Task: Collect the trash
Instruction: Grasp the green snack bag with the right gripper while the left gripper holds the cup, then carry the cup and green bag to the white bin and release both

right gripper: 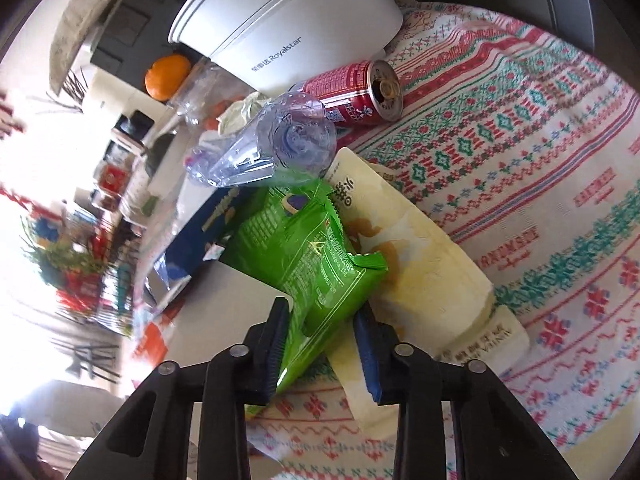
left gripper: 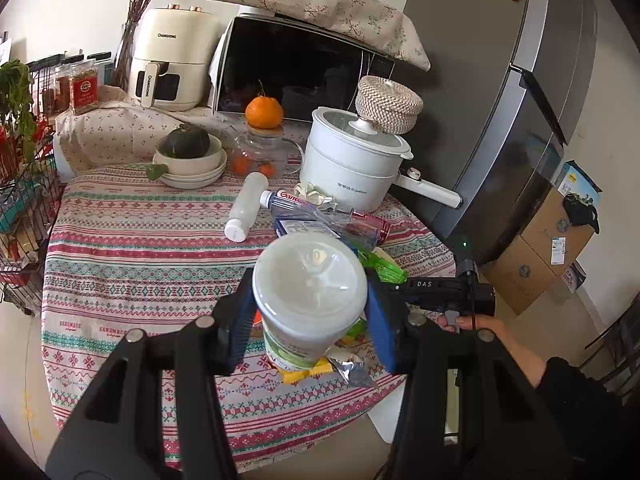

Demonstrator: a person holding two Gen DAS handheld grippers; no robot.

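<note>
Meanwhile, left gripper pinches a white lidded plastic cup above the table; right gripper reaches level, clamping a green snack wrapper.

Left wrist cam sits high over the near edge of the table, angled down and forward toward the fridge and microwave; wide view, whole tabletop in frame. Right wrist cam is low and close in, rolled sideways so the room at left is tilted and blurred, lens just off the cloth and facing the trash pile. Overlap between the two views: green wrapper, red can, white cooker pot, orange.
</note>
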